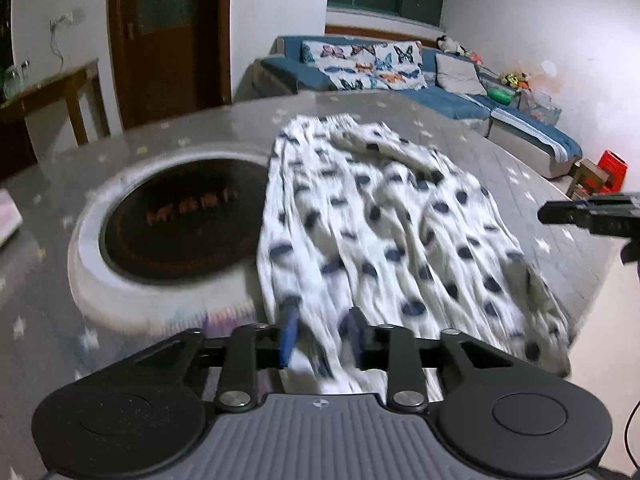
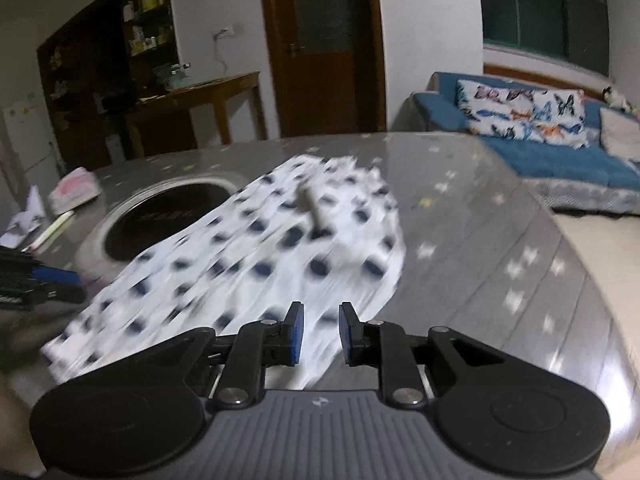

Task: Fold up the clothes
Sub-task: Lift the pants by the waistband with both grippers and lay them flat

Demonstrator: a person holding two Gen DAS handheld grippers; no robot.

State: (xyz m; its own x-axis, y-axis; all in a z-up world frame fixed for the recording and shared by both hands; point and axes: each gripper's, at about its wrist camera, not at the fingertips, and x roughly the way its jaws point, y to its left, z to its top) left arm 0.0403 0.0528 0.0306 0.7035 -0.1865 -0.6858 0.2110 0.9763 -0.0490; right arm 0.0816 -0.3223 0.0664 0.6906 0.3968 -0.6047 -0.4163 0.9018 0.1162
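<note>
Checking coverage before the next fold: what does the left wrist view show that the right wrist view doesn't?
Left wrist only: the red stool and toys along the sofa's far end.
Right wrist only: the dark shelf cabinet and papers on the table.
Both: the polka-dot garment, round recessed cooktop, wooden door, butterfly cushion.

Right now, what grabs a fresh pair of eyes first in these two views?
The white garment with dark blue spots, spread rumpled over the grey star-patterned table. Next, the round dark recess set in the table at the garment's left edge. Behind, a blue sofa with a butterfly-print cushion. The left gripper has cloth between its fingers; the right gripper is open over the near edge.
</note>
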